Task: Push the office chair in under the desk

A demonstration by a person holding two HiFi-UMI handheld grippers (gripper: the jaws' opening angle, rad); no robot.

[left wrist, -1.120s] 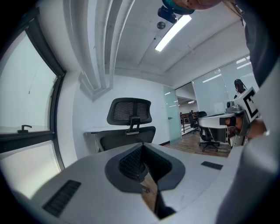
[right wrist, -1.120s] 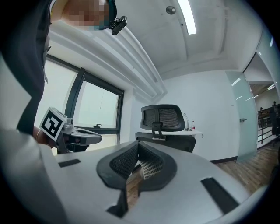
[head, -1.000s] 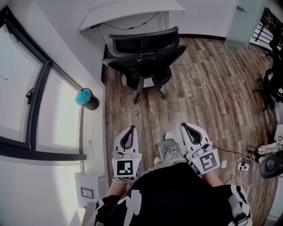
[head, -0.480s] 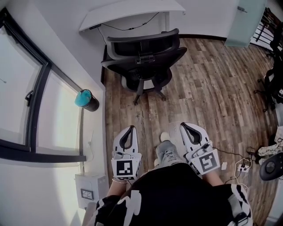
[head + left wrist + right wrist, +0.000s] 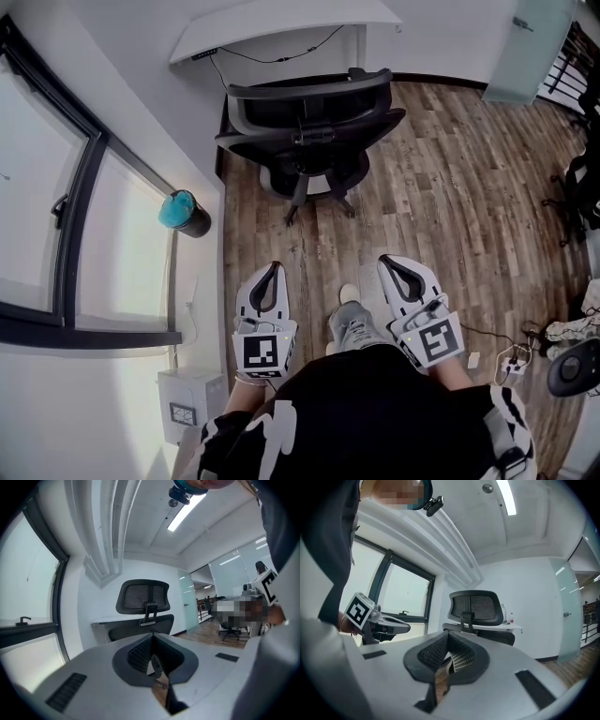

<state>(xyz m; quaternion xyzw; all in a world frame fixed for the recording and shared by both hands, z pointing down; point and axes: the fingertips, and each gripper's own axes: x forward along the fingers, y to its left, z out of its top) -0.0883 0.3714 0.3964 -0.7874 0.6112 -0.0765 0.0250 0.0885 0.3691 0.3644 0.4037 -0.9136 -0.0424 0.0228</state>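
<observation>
A black mesh-backed office chair point(image 5: 309, 127) stands on the wood floor with its back toward me, just in front of a white desk point(image 5: 281, 23) against the far wall. It shows straight ahead in the left gripper view point(image 5: 143, 606) and the right gripper view point(image 5: 477, 613). My left gripper point(image 5: 270, 274) and right gripper point(image 5: 394, 265) are held side by side low in the head view, both shut and empty, pointing at the chair from some distance. Neither touches it.
A large window point(image 5: 56, 197) runs along the left wall, with a teal-topped container point(image 5: 184, 211) on its sill. A white box point(image 5: 187, 398) sits at the lower left. Cables point(image 5: 511, 361) and another chair base lie at the right. A glass door point(image 5: 525, 42) stands at the far right.
Both grippers and I have moved forward toward the chair, which now sits slightly lower and larger in the head view. The jaws stayed shut.
</observation>
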